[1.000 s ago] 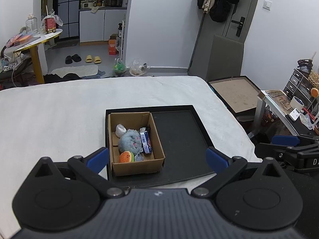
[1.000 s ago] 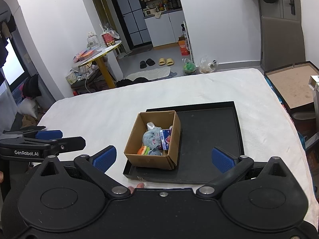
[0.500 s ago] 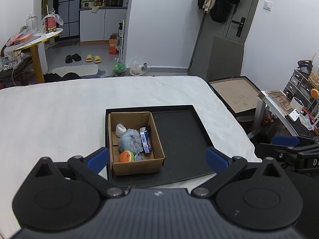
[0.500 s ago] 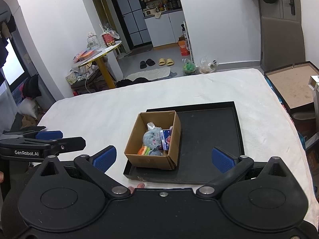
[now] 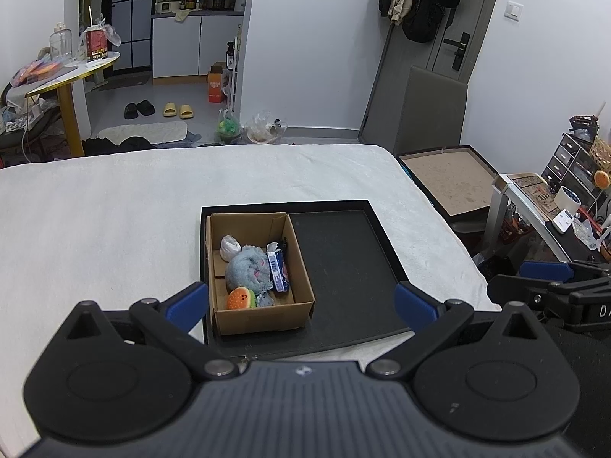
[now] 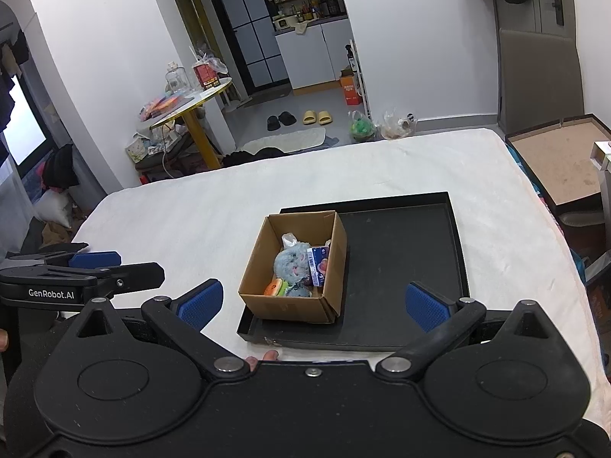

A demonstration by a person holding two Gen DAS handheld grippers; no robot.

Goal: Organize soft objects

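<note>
Cardboard box (image 5: 263, 297) sits in left half of black tray (image 5: 343, 267), near the front edge of the white bed (image 5: 95, 221). Inside the box: grey plush (image 5: 246, 269), orange toy (image 5: 240, 299), small carton (image 5: 278, 271). Left gripper (image 5: 301, 303) and right gripper (image 6: 313, 303) both spread wide, empty, above the bed's front edge.

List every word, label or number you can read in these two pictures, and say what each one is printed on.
"GenRobot.AI": on the side of the left claw, seen from the right wrist.
"D": start of a cut-off word on the right claw.
Blue packet in the cardboard box: barcode and print, too small to read.
Red carton: blurred.
</note>
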